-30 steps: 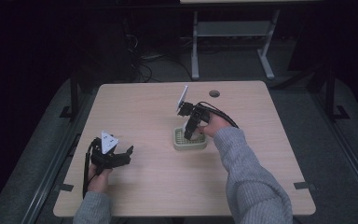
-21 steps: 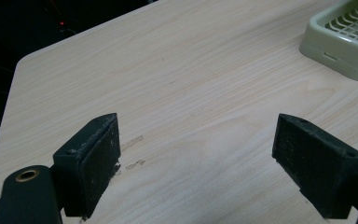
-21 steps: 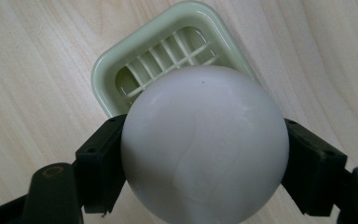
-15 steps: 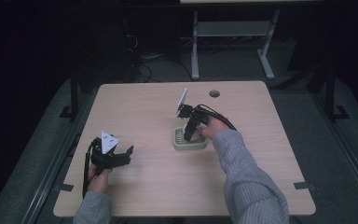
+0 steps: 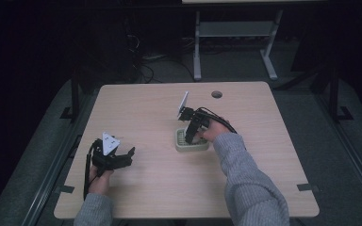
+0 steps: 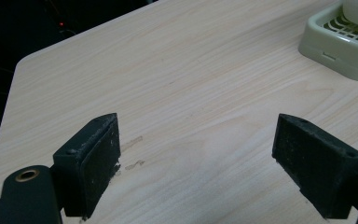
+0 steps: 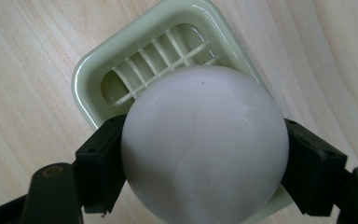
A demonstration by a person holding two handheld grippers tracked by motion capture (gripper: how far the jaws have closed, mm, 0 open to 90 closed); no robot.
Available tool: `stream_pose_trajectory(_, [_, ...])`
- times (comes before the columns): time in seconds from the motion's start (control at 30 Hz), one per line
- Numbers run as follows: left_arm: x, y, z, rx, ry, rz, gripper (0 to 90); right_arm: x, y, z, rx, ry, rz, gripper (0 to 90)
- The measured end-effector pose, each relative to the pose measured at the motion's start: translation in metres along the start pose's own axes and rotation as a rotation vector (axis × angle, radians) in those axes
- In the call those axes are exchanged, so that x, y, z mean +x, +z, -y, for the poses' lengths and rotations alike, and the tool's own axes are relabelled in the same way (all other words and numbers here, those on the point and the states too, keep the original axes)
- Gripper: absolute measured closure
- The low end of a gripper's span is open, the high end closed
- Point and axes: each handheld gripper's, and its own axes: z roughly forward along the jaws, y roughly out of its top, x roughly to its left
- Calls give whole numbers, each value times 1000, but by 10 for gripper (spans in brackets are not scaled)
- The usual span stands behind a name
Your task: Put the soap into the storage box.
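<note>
Around my right gripper (image 7: pixel 205 158) I see bare table (image 5: pixel 264 155); my left gripper (image 6: pixel 196 163) gapes wide at eight o'clock, well apart. Between the right jaws sits a smooth white ball (image 7: pixel 205 144), clamped directly above the pale-green slatted tray (image 7: pixel 135 60) near centre.

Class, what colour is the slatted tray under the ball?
Pale green, clearest in the right gripper view: the tray beneath the white ball.

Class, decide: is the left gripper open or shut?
Open. In the left gripper view, the left gripper has its jaws wide apart, with bare table between them and nothing held.
</note>
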Motion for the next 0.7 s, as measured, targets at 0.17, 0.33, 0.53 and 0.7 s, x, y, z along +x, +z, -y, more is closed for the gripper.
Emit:
stream_pose_trajectory(0.17, [0, 0, 0, -1, 1, -1, 149, 0, 2, 0, 5, 4, 2, 232])
stream_pose_trajectory(0.33, [0, 0, 0, -1, 1, 0, 148, 1, 3, -1, 5, -3, 12, 232])
stream_pose_trajectory(0.53, [1, 0, 0, -2, 3, -2, 148, 2, 3, -1, 10, -1, 14, 232])
stream_pose_trajectory(0.7, [1, 0, 0, -1, 3, -2, 148, 2, 3, -1, 15, 4, 13, 231])
